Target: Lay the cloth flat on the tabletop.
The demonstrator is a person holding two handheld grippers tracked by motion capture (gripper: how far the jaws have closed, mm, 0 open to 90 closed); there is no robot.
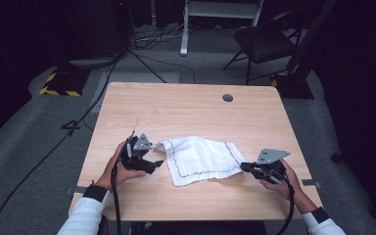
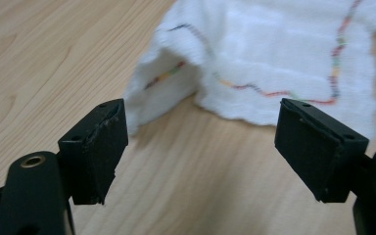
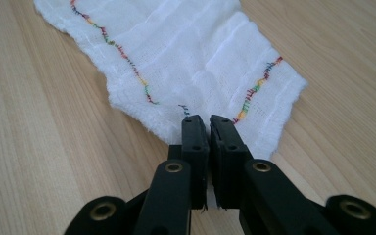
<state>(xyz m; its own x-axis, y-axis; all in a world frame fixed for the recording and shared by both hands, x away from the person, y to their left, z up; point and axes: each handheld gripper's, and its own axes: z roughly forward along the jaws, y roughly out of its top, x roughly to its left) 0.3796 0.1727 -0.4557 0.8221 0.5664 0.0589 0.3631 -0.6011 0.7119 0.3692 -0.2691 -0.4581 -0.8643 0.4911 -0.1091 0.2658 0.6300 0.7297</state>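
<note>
A white cloth (image 1: pixel 200 156) with a wavy multicoloured stitch line lies rumpled on the wooden table (image 1: pixel 176 107), toward the near side. My left gripper (image 1: pixel 159 164) is at the cloth's left corner, low over the table. In the left gripper view the left gripper (image 2: pixel 203 117) is open, with bare wood and the curled-up cloth (image 2: pixel 274 49) edge just beyond the tips. My right gripper (image 1: pixel 245 167) is at the cloth's right corner. In the right gripper view the right gripper (image 3: pixel 205 120) is shut on the near edge of the cloth (image 3: pixel 176 49), which puckers toward the tips.
A round cable hole (image 1: pixel 227 98) sits near the table's far edge. Beyond the table are a black chair (image 1: pixel 264 41), a white frame leg (image 1: pixel 183 29), floor cables and a yellow-and-black striped base (image 1: pixel 58 85). Bare wood surrounds the cloth.
</note>
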